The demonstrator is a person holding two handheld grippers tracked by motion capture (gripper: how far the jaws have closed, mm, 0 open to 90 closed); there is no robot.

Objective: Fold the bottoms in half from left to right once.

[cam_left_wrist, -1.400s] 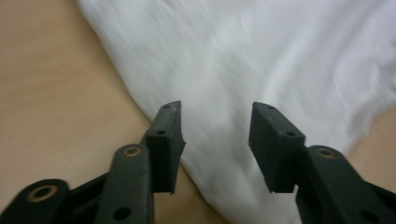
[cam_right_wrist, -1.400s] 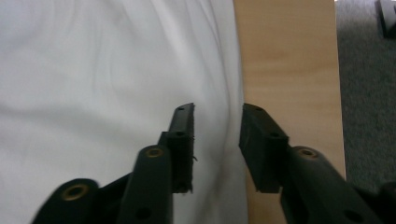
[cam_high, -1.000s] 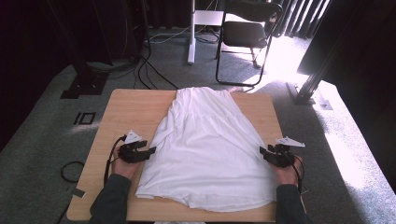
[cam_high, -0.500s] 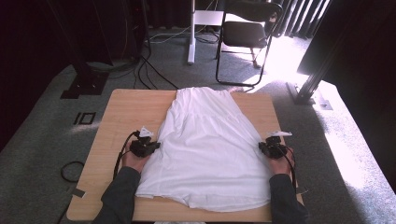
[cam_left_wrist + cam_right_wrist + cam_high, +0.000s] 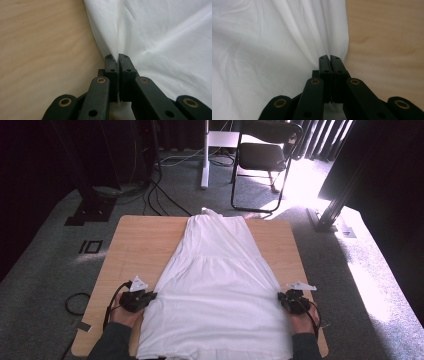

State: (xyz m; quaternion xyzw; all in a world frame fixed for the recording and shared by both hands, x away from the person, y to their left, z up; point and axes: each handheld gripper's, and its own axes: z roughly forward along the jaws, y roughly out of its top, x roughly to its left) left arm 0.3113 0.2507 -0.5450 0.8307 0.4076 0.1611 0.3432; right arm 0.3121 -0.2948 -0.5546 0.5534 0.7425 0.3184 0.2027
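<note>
2 grippers at work, 1 in each of my hands, both down on the white garment (image 5: 217, 290) that lies spread along the middle of the wooden table (image 5: 145, 245). Its narrow end reaches the far edge; the wide hem hangs at the near edge between my forearms. My left gripper (image 5: 146, 296) sits at the garment's left border, toward the near-left corner, with bare wood on its outer side. In the left gripper view the jaws of my left gripper (image 5: 117, 57) stand pressed together, with a fold of the white garment (image 5: 162, 37) pinched between the tips and creases running away from the pinch; the table (image 5: 42, 42) shows beside it. My right gripper (image 5: 283, 298) sits at the garment's right border, toward the near-right corner. In the right gripper view my right gripper (image 5: 329, 58) is likewise clamped, the edge of the white garment (image 5: 262, 50) gathered into folds at the tips, the table (image 5: 387, 37) just beyond the hem. Both pairs of jaws have just been closing, with cloth between them. Cables trail from both grippers back over the table.
</note>
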